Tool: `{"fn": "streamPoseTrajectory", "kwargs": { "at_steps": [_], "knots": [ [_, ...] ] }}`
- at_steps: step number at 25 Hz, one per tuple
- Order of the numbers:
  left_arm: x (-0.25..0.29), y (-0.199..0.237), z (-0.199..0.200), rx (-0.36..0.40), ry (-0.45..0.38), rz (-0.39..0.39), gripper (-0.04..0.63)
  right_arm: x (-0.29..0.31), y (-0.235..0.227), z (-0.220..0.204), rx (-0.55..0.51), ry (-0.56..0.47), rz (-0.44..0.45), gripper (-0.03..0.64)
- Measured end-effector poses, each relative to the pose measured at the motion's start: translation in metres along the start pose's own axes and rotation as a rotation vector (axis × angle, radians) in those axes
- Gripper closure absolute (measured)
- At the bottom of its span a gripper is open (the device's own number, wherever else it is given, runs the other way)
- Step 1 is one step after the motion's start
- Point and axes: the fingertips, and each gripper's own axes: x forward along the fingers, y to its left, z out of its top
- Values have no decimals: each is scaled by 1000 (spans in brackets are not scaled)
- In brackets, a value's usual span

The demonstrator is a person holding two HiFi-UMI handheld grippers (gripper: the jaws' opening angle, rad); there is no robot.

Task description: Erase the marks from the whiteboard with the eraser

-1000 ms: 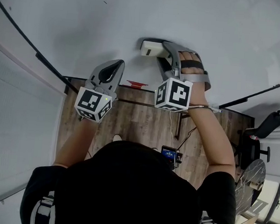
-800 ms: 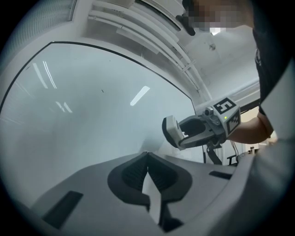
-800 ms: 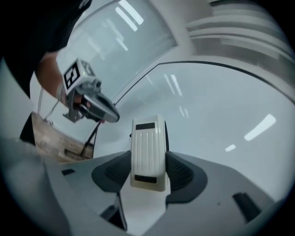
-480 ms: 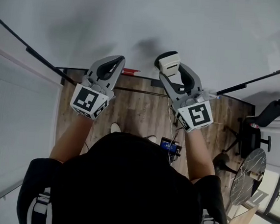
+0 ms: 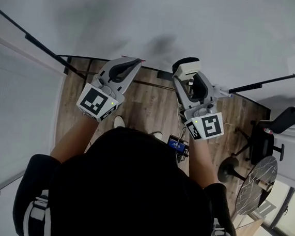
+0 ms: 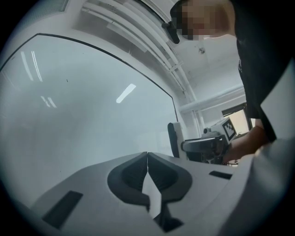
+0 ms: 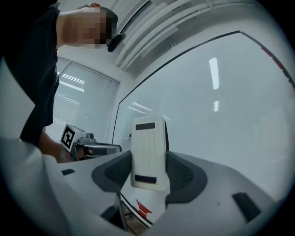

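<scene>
- Window blinds [image 5: 14, 102] run down the far left of the head view, beside the black frame of the whiteboard [image 5: 147, 16].
- The left gripper [image 5: 134, 61] is held up at the board's lower edge, its marker cube [image 5: 98, 103] nearest the person. In the left gripper view the left gripper [image 6: 147, 159] is clenched on nothing: the two dark pads meet at their tips in front of the pale board.
- The whiteboard fills the top of the head view, and its surface looks clean there apart from soft grey shadows.
- Below the board lies a wooden floor [image 5: 148, 107], with a small device with a blue screen [image 5: 178, 144] on it between the two forearms.
- The right gripper [image 5: 187, 68] grasps the eraser [image 5: 187, 69], just beside the left gripper at the board's bottom edge. In the right gripper view the jaws of the right gripper [image 7: 148, 161] press on both sides of the eraser [image 7: 148, 152], which stands upright with its white ribbed back towards the camera (whether its far face touches the board cannot be told).
- A small red patch [image 7: 143, 208] shows just under the eraser near the board's lower rim; ink or label, I cannot tell.
- A black office chair [image 5: 287, 125] stands at the far right.
</scene>
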Motion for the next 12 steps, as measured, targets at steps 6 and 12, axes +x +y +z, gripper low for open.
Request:
{"fn": "streamPoseTrajectory", "kwargs": {
  "at_steps": [6,12],
  "knots": [
    [11,-14,3,-1,12,2,589,-9,-15,3,27,-9,8,383],
    [13,-16,2,3,12,12,589,-8,-14,4,14,-15,25,383]
  ]
}}
